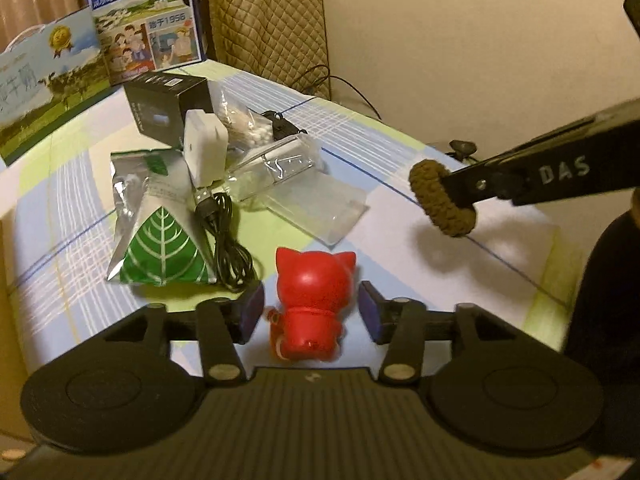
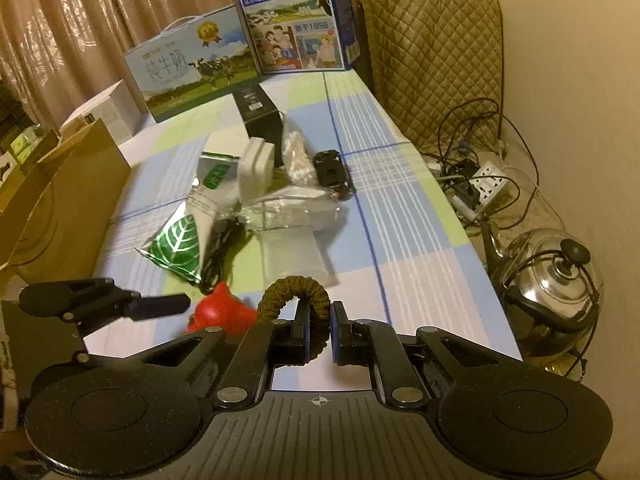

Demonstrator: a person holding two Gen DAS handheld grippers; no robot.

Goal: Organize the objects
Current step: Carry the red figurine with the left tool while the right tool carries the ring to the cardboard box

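Checked tablecloth [image 1: 400, 140] in blue, green and white over the whole table. Against the far edge, two milk cartons: a low wide one [image 2: 192, 76] with cows, a tall one [image 2: 288, 20] with cartoon figures. Quilted chair back [image 2: 432, 60] just behind the far corner. Cardboard box [image 2: 72, 200] off the table's left side, shiny kettle [image 2: 556, 292] and a power strip [image 2: 490, 178] with tangled leads down on the right.

Mid-table, a loose heap: black box [image 1: 168, 100] at the back, white adapter [image 1: 204, 148] upright in front of it, clear plastic bags [image 1: 296, 184] spread to the right, green leaf-print packet [image 1: 164, 252] lying flat at the left, coiled black cable [image 1: 228, 236] touching its right edge. Small black device [image 2: 332, 174] beside the bags on the far right of the heap.

Nearer, apart from the heap, red cat figurine [image 1: 316, 304] standing on the cloth, back to the left wrist camera. Left gripper [image 1: 312, 308] spread wide, one pad on each side of the figurine, gaps visible on both sides, not clamping.

Right gripper [image 2: 320, 328] clenched on a brown braided ring [image 2: 298, 292], ring raised above the cloth, well right of the figurine, its shadow underneath.
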